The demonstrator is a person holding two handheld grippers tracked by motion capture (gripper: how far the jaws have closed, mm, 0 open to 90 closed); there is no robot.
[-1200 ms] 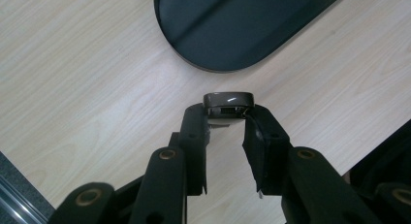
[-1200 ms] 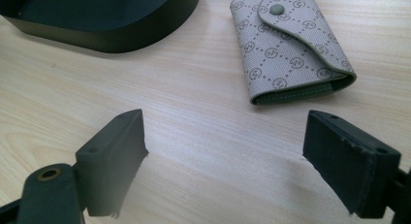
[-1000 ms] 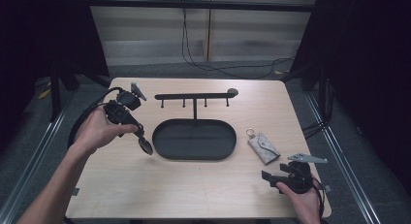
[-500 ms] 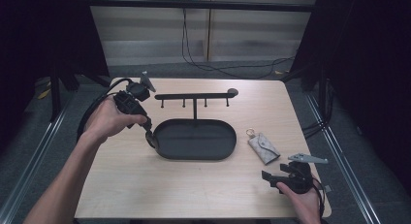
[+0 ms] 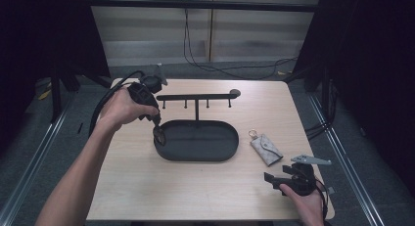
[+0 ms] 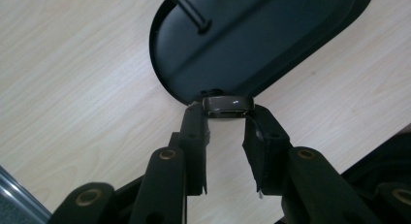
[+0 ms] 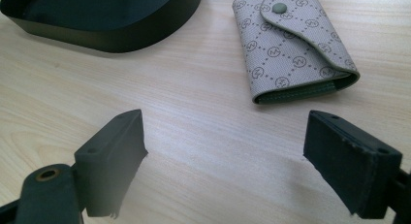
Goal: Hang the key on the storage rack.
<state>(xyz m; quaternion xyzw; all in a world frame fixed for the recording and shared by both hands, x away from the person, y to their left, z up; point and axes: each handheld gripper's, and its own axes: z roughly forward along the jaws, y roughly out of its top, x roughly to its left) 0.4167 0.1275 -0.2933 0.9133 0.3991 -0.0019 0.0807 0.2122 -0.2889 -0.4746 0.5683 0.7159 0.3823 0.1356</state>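
Left gripper view: left gripper (image 6: 227, 118) pinches a small dark ring (image 6: 228, 104) right at the tray (image 6: 271, 44) rim's left end, tray interior just beyond. Right gripper (image 7: 225, 151) wide, idle, nr key pouch (image 7: 295, 44).

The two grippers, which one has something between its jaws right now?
The left gripper, at the near-left rim of the black oval tray, pinches a small dark ring-like piece. The right gripper gapes with nothing between its jaws, short of the key pouch.

No word, number or brand name can be read anywhere; the one sign is a small circled monogram repeated in a diamond lattice over the beige fabric key pouch (image 7: 295, 44), too small to decipher.
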